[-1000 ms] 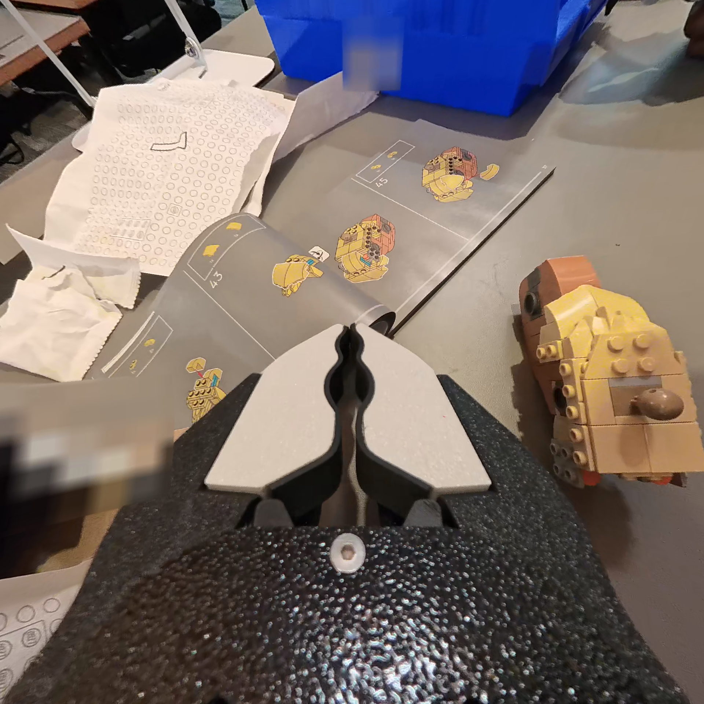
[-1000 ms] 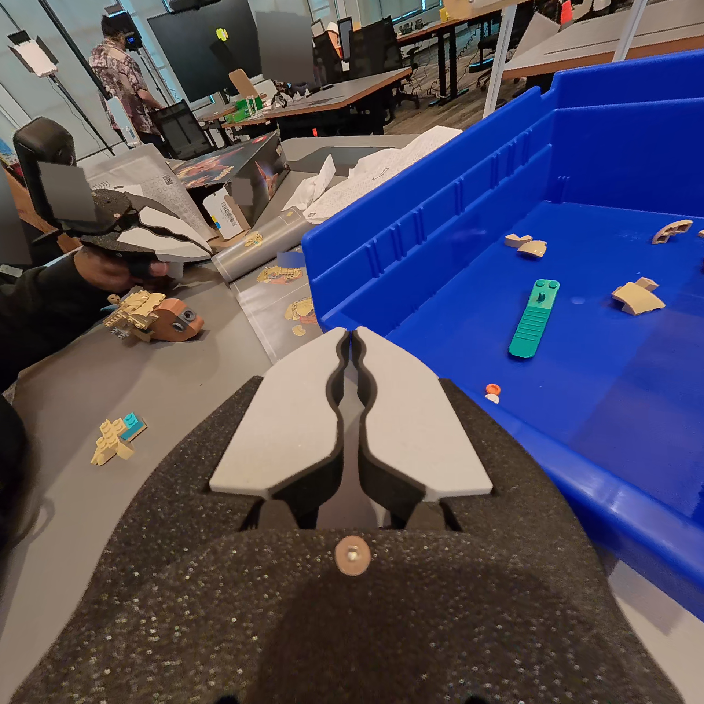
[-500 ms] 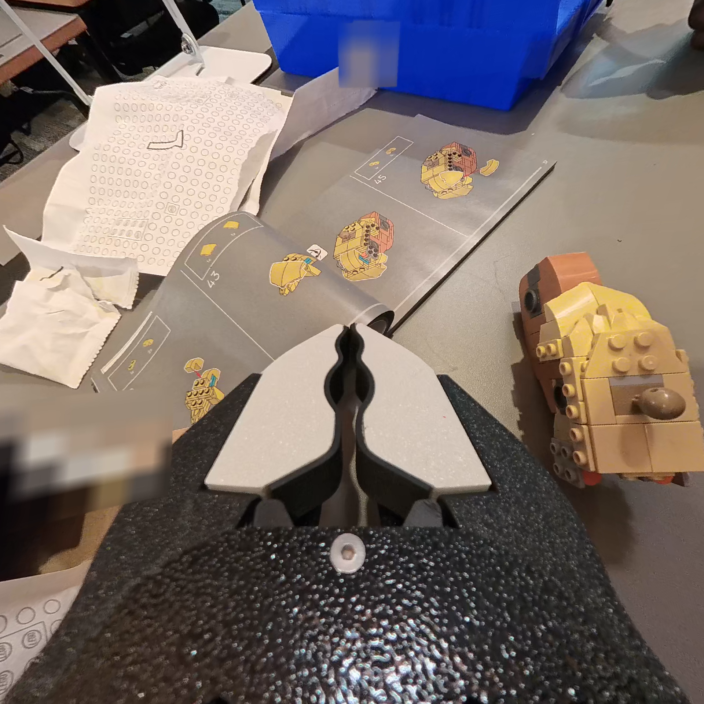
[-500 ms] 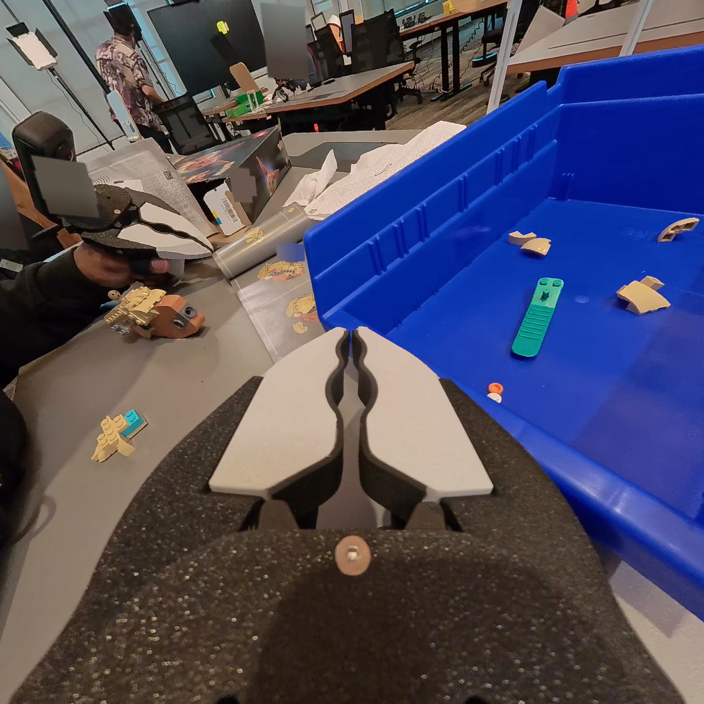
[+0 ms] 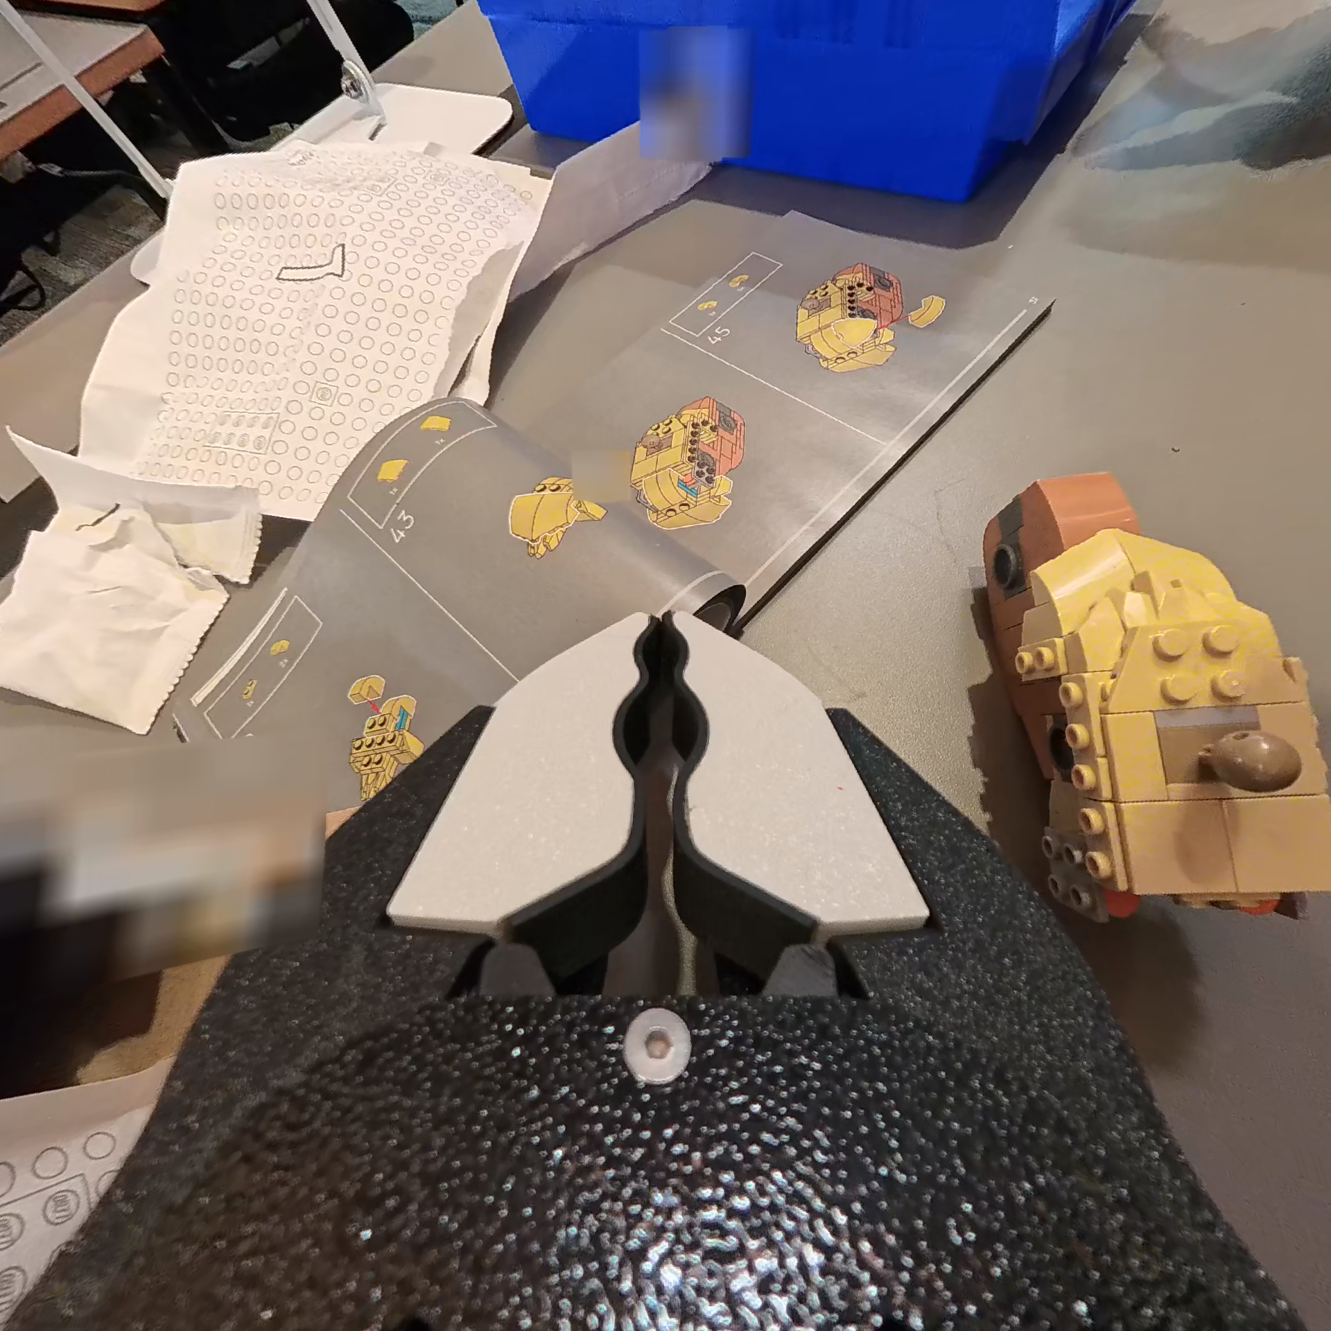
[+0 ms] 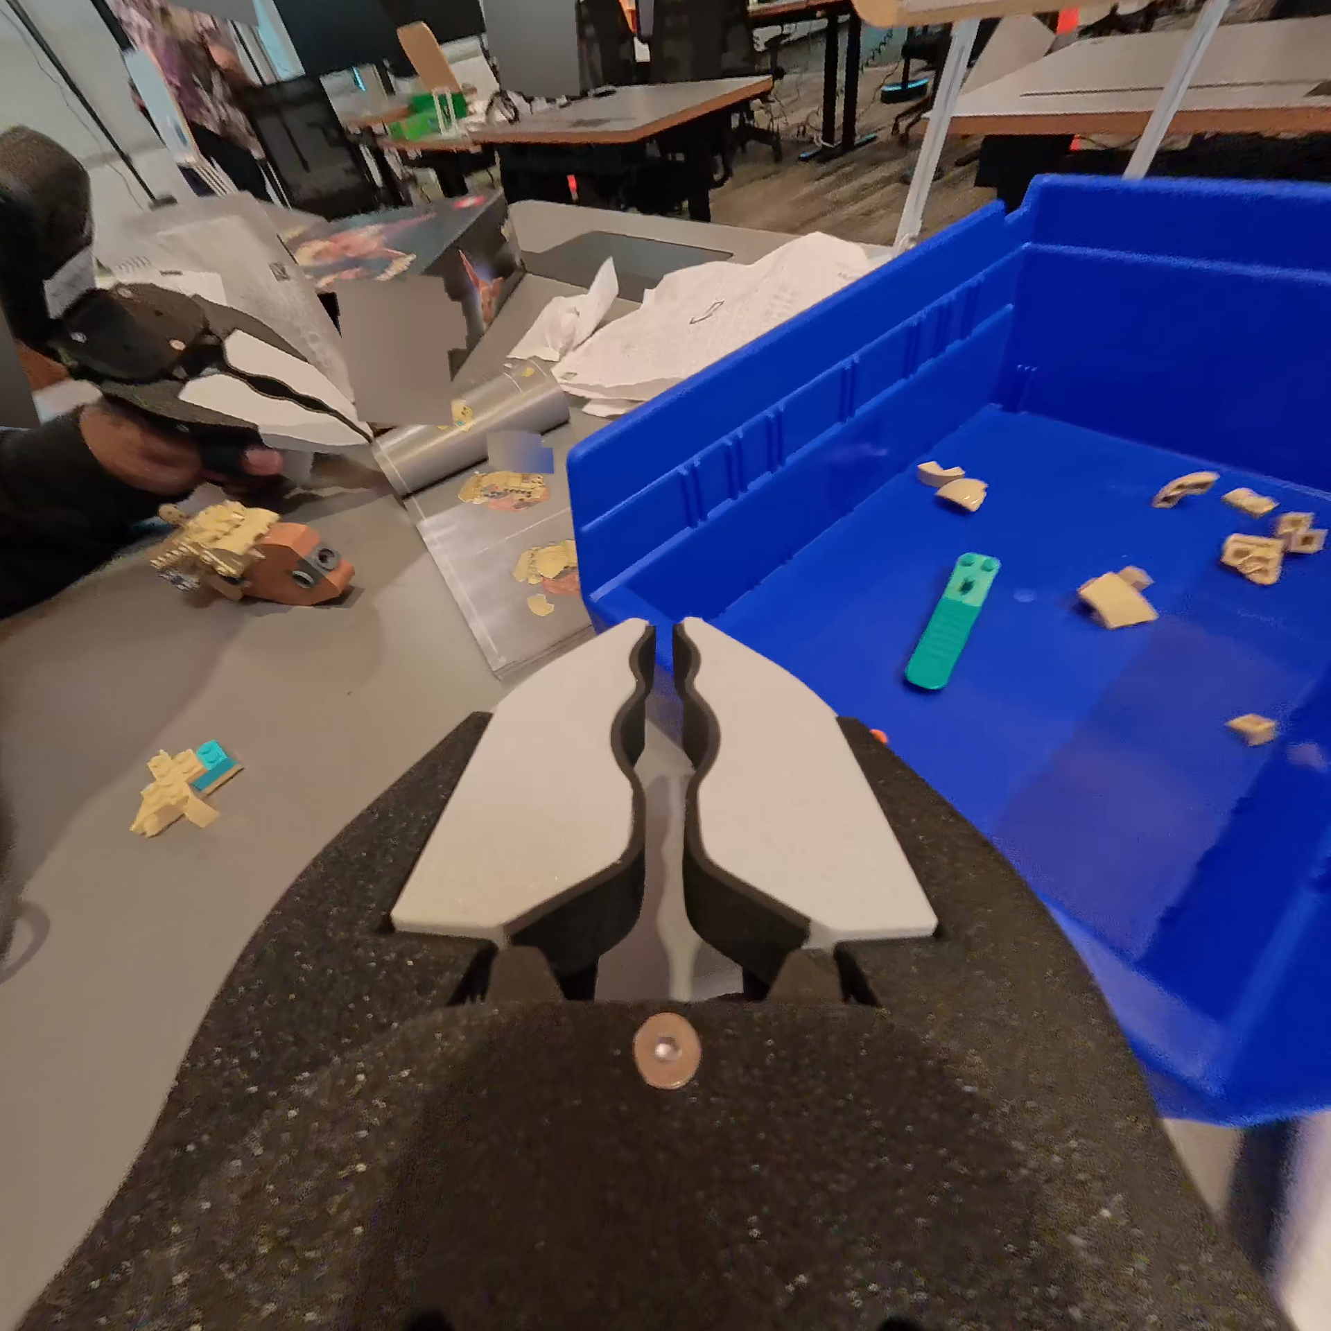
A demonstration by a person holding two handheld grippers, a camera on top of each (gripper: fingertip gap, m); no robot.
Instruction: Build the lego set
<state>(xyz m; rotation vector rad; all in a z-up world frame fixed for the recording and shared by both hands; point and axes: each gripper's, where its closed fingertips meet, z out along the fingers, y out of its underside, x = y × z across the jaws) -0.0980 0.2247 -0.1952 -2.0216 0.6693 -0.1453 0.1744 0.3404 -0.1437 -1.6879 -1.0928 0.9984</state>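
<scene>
Grey fingers [image 5: 562, 756] of the left gripper [image 5: 661, 616] meet, holding nothing, above one open booklet [image 5: 720, 403]; the right gripper [image 6: 663, 628] stands slightly parted, bare, beside one blue bin [image 6: 720, 461] holding one green tool [image 6: 951, 623].

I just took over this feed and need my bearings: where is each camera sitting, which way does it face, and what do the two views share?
Left wrist view: on the left claw, shut on nothing, looking down over the open instruction booklet; brick model at right.
Right wrist view: on the right claw, slightly parted and bare, facing the blue bin and its teal tool; the left claw and hand show far left.
Shared: booklet, brick model, blue bin, grey table.
</scene>
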